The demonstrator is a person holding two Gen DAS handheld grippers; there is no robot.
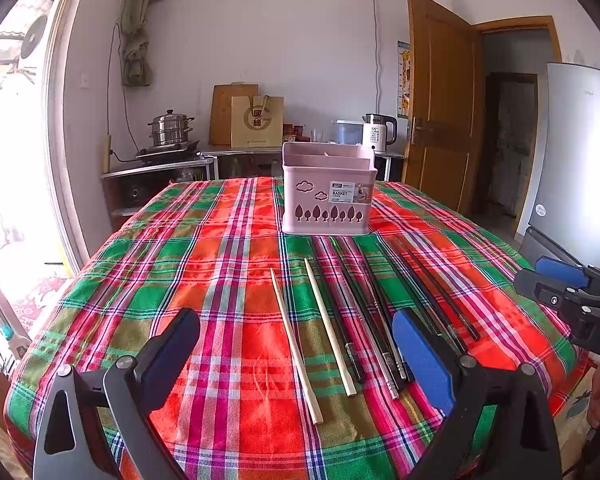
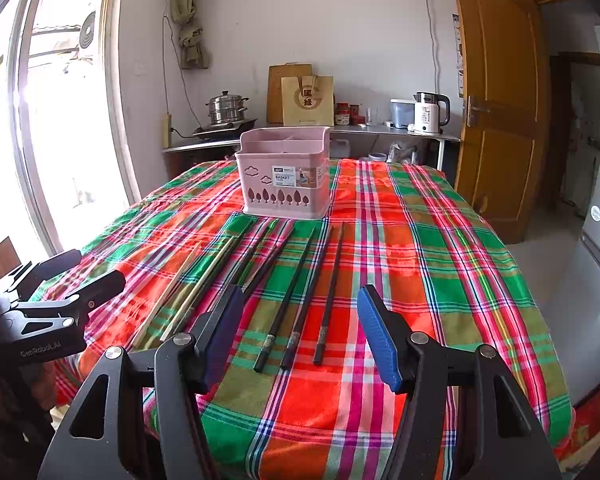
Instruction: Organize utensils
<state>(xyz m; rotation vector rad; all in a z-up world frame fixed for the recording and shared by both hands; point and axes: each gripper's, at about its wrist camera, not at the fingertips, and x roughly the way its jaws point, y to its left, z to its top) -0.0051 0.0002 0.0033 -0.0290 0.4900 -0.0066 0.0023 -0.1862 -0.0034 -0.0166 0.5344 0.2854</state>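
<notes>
Pink basket [image 1: 326,196] (label "BASKET") behind 2 pale chopsticks [image 1: 296,344]; left gripper [image 1: 296,344], right gripper [image 2: 300,328] agape.

Plaid tablecloth [image 1: 228,264] covers the table; behind it, a steel steamer pot [image 1: 170,128] on a burner; paper bag [image 1: 257,121] against the wall; white kettle [image 1: 378,133]; wooden door [image 1: 440,100] open; fridge [image 1: 580,152] at right.
</notes>
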